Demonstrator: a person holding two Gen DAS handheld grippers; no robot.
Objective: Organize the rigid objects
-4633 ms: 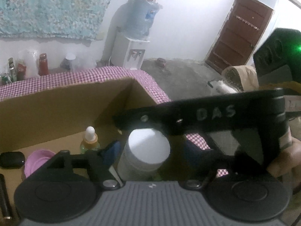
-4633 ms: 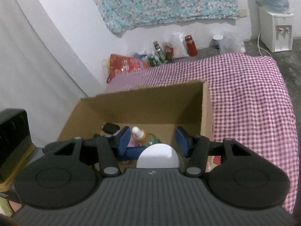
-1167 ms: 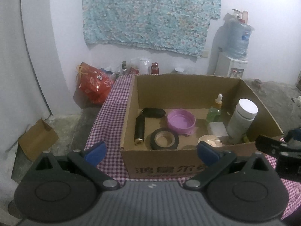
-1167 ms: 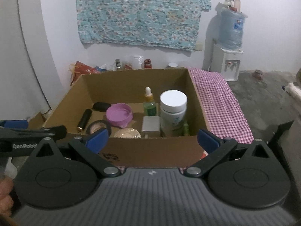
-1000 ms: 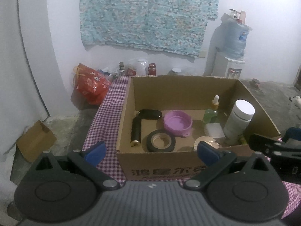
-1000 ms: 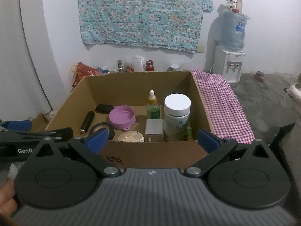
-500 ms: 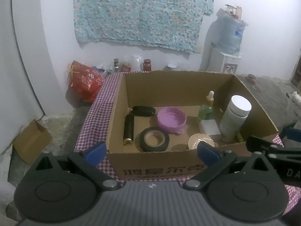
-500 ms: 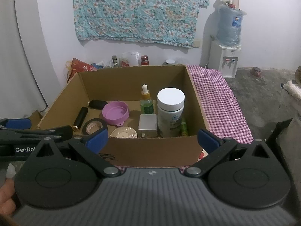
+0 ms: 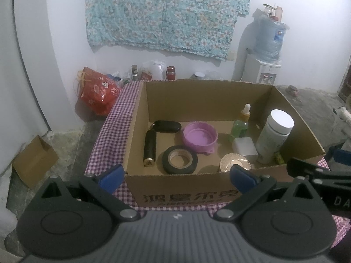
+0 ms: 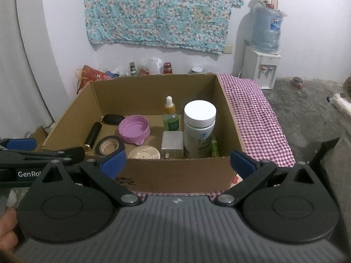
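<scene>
- Cardboard box (image 9: 221, 191) is sitting open-topped on a purple-checked cloth (image 9: 114, 135) over the surface; one box, all the task's things lying or standing inside it.
- Left wrist view is showing printed characters along the box's near wall and a brown carton (image 9: 33, 161) on the floor to the left; right wrist view is showing neither clearly.
- Right wrist view is showing a small green tube (image 10: 214, 146) just beside the white jar (image 10: 199, 128); in the left view only a sliver of it is peeking out.
- Counted inside: one white jar standing upright at the right, one green dropper bottle (image 10: 171, 118) behind it, one purple lid (image 9: 200, 135), one black tape roll (image 9: 179, 159), one black cylinder (image 9: 150, 148), one black oval case (image 9: 167, 127), one grey cube (image 10: 172, 144), one ribbed gold disc (image 10: 144, 152).
- Left gripper (image 9: 175, 175) is hovering in front of the box, jaws spread wide, blue pads touching nothing.
- Right gripper (image 10: 178, 161) is doing likewise, jaws wide apart, empty.
- Each view is catching the other gripper at its edge.
- A hand (image 10: 7, 228) is showing at the lower left of the right view.
</scene>
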